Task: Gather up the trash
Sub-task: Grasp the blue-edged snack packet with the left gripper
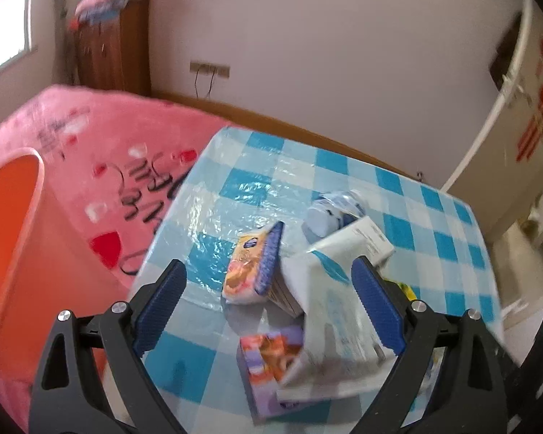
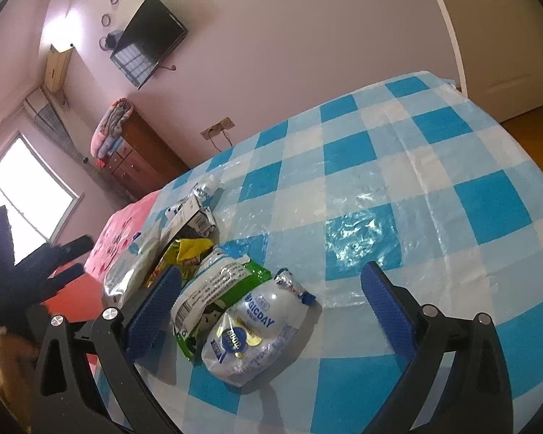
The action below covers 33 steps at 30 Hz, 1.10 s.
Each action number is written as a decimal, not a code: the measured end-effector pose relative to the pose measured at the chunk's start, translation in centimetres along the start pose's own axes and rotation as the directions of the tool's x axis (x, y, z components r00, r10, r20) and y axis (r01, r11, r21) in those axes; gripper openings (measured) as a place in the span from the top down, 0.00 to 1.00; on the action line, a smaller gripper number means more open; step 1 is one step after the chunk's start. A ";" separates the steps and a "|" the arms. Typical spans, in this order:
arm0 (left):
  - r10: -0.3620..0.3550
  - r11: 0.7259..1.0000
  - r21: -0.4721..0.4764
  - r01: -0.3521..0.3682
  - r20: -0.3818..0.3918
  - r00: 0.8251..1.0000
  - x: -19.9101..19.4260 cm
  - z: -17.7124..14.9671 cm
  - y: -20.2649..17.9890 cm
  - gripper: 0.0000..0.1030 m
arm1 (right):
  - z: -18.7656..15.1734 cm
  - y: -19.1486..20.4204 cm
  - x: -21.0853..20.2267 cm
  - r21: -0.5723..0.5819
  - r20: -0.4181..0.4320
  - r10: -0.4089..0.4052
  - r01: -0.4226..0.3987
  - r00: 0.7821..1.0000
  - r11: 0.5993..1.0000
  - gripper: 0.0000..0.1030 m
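While wrappers [image 2: 235, 322] lie heaped on counter [image 2: 434, 188], both tools gape wide, empty: left tool [image 1: 268, 303] poised over pile, near orange bin [image 1: 7, 238] for short drops; right tool [image 2: 271, 311] straddling white packet [image 2: 251, 329].

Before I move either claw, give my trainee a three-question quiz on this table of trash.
1. True or false: the right claw is shut on the white MAGICDAY packet.
2. What colour is the bin left of the table in the left wrist view?
3. Which lies nearest the left claw? A) the tissue pack B) a glass bottle C) a spoon

Key: 1 false, both claws are open and empty; 2 orange; 3 A.
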State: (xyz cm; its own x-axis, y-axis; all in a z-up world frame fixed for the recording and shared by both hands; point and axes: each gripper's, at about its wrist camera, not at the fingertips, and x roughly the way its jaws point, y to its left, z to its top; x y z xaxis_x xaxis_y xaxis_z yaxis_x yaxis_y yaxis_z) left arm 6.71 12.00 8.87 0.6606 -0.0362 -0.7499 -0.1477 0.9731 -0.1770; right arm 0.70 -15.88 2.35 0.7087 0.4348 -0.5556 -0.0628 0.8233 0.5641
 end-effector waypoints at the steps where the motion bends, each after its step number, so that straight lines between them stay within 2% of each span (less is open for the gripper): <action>1: -0.010 0.999 -0.031 0.010 -0.015 1.000 0.7 0.2 0.6 0.10 | -0.1 0.1 0.1 -0.003 -0.006 0.001 -0.001 1.000 1.000 0.05; 4: -0.046 0.994 -0.097 0.042 -0.044 0.998 2.6 0.4 1.8 0.11 | -0.4 0.3 0.3 -0.014 -0.023 0.009 -0.009 1.000 1.000 0.09; 7: -0.052 0.990 -0.137 0.042 -0.076 0.996 4.5 0.5 2.6 0.13 | -0.5 0.3 0.2 -0.025 -0.029 0.007 -0.007 1.000 1.000 0.18; 9: -0.070 0.985 -0.165 0.055 -0.090 0.993 5.4 0.5 3.0 0.24 | -0.6 0.3 0.4 -0.025 -0.036 0.009 -0.010 0.999 1.000 0.18; 12: -0.084 0.978 -0.197 0.063 -0.104 0.991 6.5 0.5 3.5 0.27 | -0.7 0.3 0.5 -0.023 -0.046 0.017 -0.018 0.999 1.000 0.18; 21: -0.088 0.978 -0.199 0.060 -0.137 0.987 8.4 0.0 3.1 0.32 | -1.2 0.9 1.1 -0.055 -0.080 0.032 -0.036 0.996 0.998 0.19; 24: -0.052 0.989 -0.147 0.033 -0.128 0.990 8.4 -0.3 2.3 0.35 | -1.4 1.0 1.4 -0.063 -0.092 0.030 -0.036 0.995 0.997 0.19; 26: -0.084 0.985 -0.163 0.064 -0.121 0.989 8.2 -0.4 2.3 0.48 | -1.3 1.1 1.4 -0.069 -0.088 0.024 -0.030 0.996 0.997 0.19; 28: -0.106 0.979 -0.188 0.082 -0.116 0.988 8.1 -0.6 2.3 0.52 | -1.3 1.0 1.2 -0.066 -0.081 0.027 -0.032 0.996 0.997 0.19; 30: -0.104 0.982 -0.167 0.085 -0.104 0.989 7.7 -0.9 1.8 0.60 | -1.2 0.9 1.0 -0.059 -0.073 0.032 -0.036 0.997 0.998 0.19; 33: -0.112 0.985 -0.144 0.096 -0.108 0.988 7.2 -1.4 0.9 0.66 | -1.0 0.6 0.8 -0.052 -0.064 0.040 -0.043 0.997 0.998 0.19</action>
State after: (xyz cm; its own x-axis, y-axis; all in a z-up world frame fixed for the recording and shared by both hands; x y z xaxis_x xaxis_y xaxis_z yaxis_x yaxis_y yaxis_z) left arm 10.33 12.30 2.39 0.5894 -0.1694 -0.7899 -0.1884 0.9220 -0.3383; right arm 0.51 -14.64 1.64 0.6593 0.4899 -0.5704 -0.1301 0.8215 0.5552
